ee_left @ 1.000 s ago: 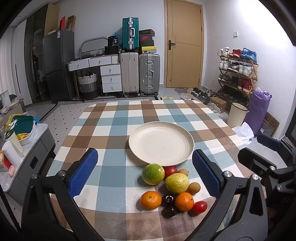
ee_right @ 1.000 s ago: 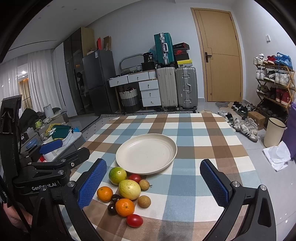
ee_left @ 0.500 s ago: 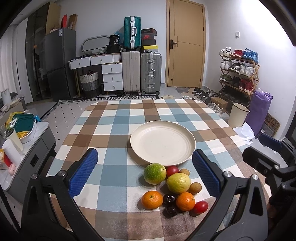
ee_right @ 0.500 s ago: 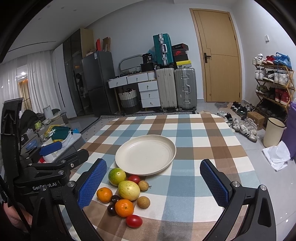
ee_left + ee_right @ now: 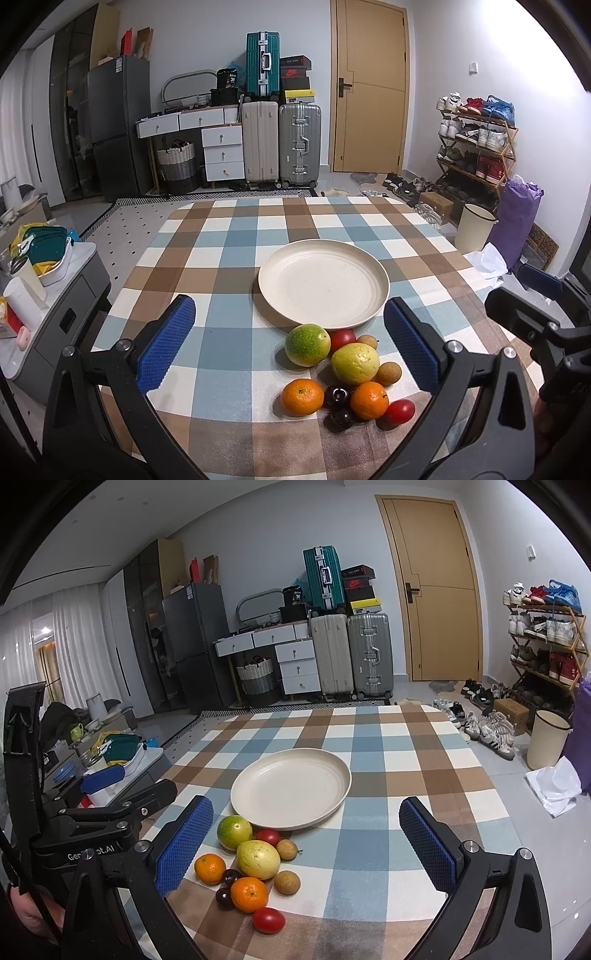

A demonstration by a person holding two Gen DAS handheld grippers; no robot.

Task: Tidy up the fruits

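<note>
An empty cream plate (image 5: 323,284) (image 5: 291,788) sits mid-table on the checked cloth. Just in front of it lies a cluster of fruit: a green round fruit (image 5: 307,344) (image 5: 234,832), a yellow-green guava (image 5: 355,363) (image 5: 258,859), two oranges (image 5: 302,397) (image 5: 369,400), red tomatoes (image 5: 400,411) (image 5: 268,920), brown longans (image 5: 388,373) and dark cherries (image 5: 337,397). My left gripper (image 5: 290,347) is open, hovering above the near table edge behind the fruit. My right gripper (image 5: 306,847) is open too, to the right of the left one, nothing between its fingers.
The table's (image 5: 229,236) left edge drops to a grey side cabinet (image 5: 55,295) with bowls and cups. Suitcases (image 5: 299,144), drawers and a door stand behind. A shoe rack (image 5: 476,147), a bin (image 5: 474,232) and a purple bag are on the right.
Both grippers have drifted slightly; the plate and fruit sit a touch lower and to the right in the left view. Nothing was taken hold of.
</note>
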